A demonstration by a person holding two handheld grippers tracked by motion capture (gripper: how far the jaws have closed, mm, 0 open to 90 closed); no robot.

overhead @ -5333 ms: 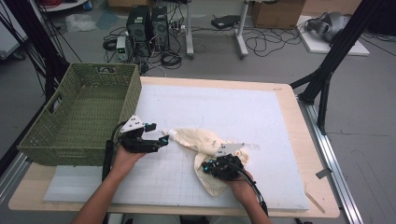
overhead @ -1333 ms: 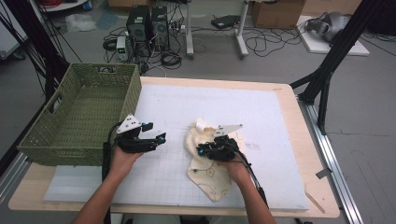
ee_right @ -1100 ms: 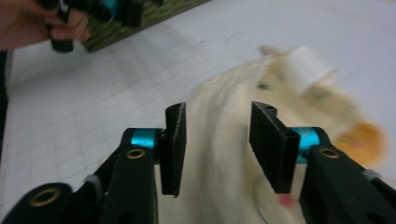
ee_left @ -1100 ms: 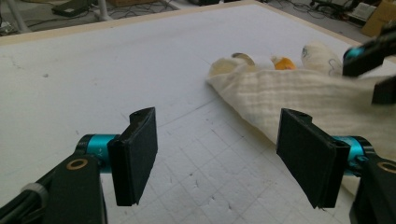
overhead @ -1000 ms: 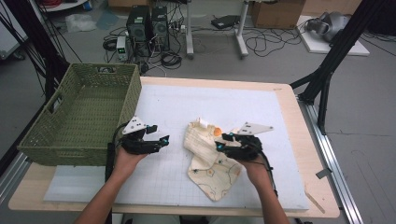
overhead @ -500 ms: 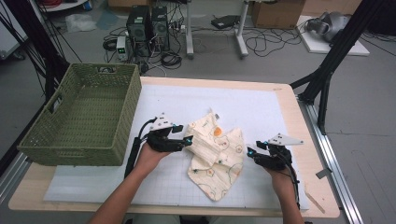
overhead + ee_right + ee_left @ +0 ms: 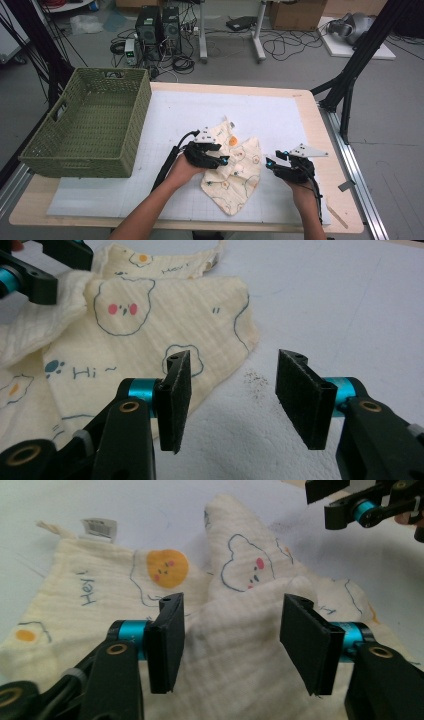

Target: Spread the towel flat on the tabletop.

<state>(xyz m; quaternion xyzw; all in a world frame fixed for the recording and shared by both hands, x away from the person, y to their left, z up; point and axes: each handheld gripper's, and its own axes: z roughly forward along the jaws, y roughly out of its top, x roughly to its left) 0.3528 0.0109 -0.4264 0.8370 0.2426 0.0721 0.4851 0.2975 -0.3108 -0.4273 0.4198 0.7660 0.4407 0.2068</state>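
A cream muslin cloth printed with bears and eggs lies rumpled on the white mat. My left gripper sits over the cloth's left part. In the left gripper view its jaws straddle a raised fold of the cloth; they have just been closing, and the pads stand a little apart from the fold. My right gripper rests just right of the cloth. Its jaws are open over bare mat, with the cloth's edge beside the left pad.
A green woven basket stands at the table's left, close to my left forearm. The table's wooden edge runs along the right. Computers and cables lie on the floor behind.
The left hand has slid right from beside the basket onto the cloth. The right gripper has moved right across the cloth to the mat past its right edge. The cloth lies more spread out.
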